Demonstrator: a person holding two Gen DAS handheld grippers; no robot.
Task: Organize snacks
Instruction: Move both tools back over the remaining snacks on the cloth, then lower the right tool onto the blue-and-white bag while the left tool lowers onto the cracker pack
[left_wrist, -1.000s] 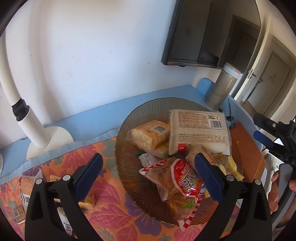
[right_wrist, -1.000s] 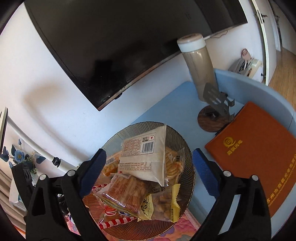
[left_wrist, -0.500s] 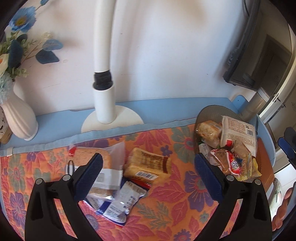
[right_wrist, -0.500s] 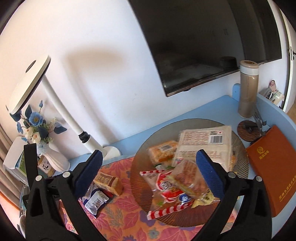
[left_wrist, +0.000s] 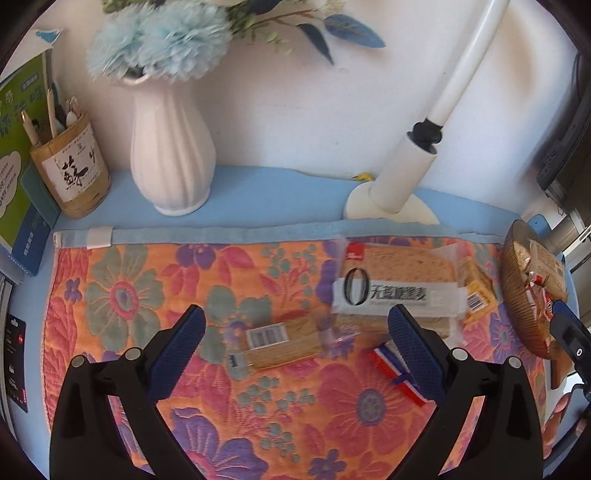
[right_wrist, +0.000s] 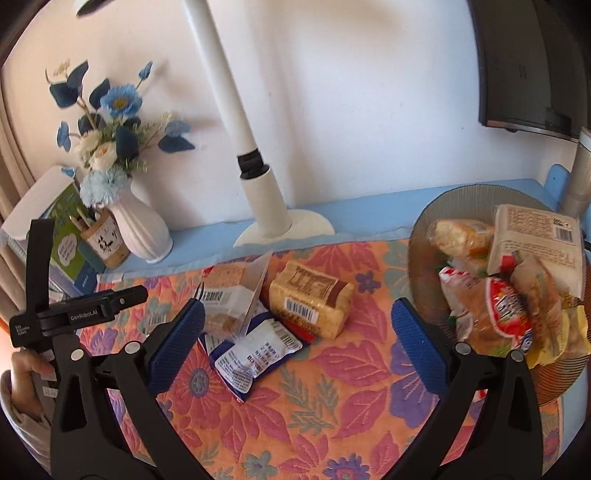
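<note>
Judged step: pick up another loose snack from the floral mat and carry it to the ribbed glass plate, which already holds a heap of packets.

Doing it well, largest item first:
- Bread loaf bag is bulky with slack film. Best gripped across the loaf body, not the loose flap, or the bag will likely slide out.
- Brown cake brick is firm and blocky, probably the easiest grab. Jaws should go across its short side.
- Cracker sleeve is flat and low on the cloth. Fingers need to come down steep and squeeze gently, or the contents may crack.
- Blue-white sachet is thin and crinkly. A pinch at its thick middle should hold it.
- Plate is crowded, so new items are better dropped toward its free near-left rim.

Tool state and layout:
- Left gripper: jaws wide, nothing held, hovering above the mat. Cracker sleeve lies between its fingers, just ahead of the tips. Loaf bag is ahead and right, at the right finger's tip. Plate is far right, at the view's edge.
- Right gripper: jaws wide, nothing held. Sachet lies between its fingers, toward the left one. Cake brick is just ahead of centre. Plate is just outside the right finger.
</note>
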